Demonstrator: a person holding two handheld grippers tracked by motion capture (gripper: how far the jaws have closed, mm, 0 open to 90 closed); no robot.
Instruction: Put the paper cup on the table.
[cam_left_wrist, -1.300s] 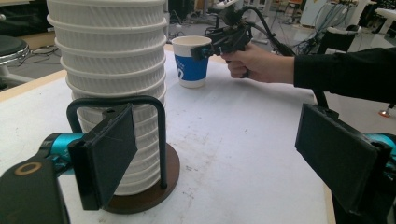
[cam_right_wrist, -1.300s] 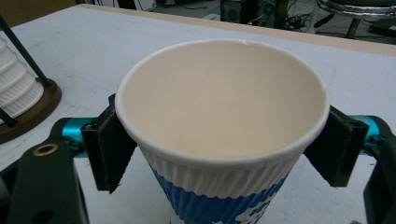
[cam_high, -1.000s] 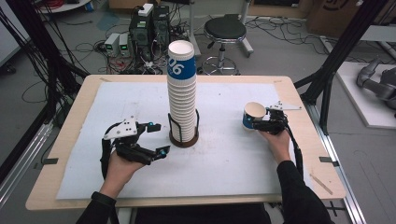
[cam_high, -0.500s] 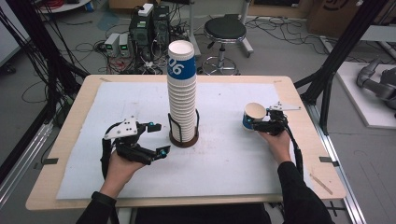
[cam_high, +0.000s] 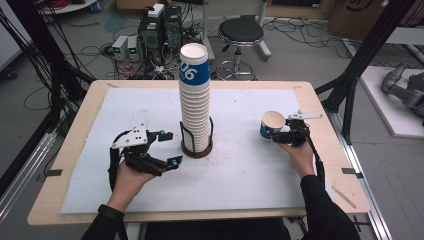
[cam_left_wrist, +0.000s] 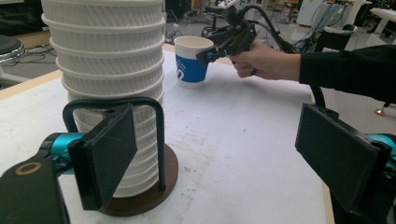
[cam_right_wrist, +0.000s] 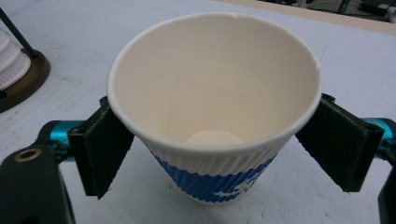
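- Tall stack of white ribbed paper cups (cam_high: 195, 107), the topmost banded in blue with white numerals: upright in a black wire holder on a round brown base (cam_high: 197, 149). This stack serves as the landmark for every entry below.
- Worktop (cam_high: 75, 135): pale wood, covered by a white sheet; the stack stands near its middle, slightly toward the far edge.
- Single paper cup (cam_high: 272, 125), white rim and inside, ribbed blue band with white print: upright on the white sheet, well to the right of the stack, mouth up and empty, as seen in the right gripper view (cam_right_wrist: 215, 107).
- Right gripper (cam_high: 280, 134), black with teal fittings, held in the person's right hand (cam_high: 301, 156): just right of the single cup, well apart from the stack. Its fingers (cam_right_wrist: 106, 144) flank the cup on either side below the rim and have just been opening; the left one lies at the cup's wall, the right one stands clear of it, so the cup sits between them without being squeezed.
- Left gripper (cam_high: 169, 149), black with a grey three-cornered plate, held in the person's left hand (cam_high: 131, 175): just left of the stack's base. Its fingers (cam_left_wrist: 109, 154) are spread apart and hold nothing; one is close in front of the wire holder, the other well off to the side.
- Black round stool (cam_high: 241, 34) and computer cases (cam_high: 160, 25): on the floor beyond the stack, past the worktop's far edge.
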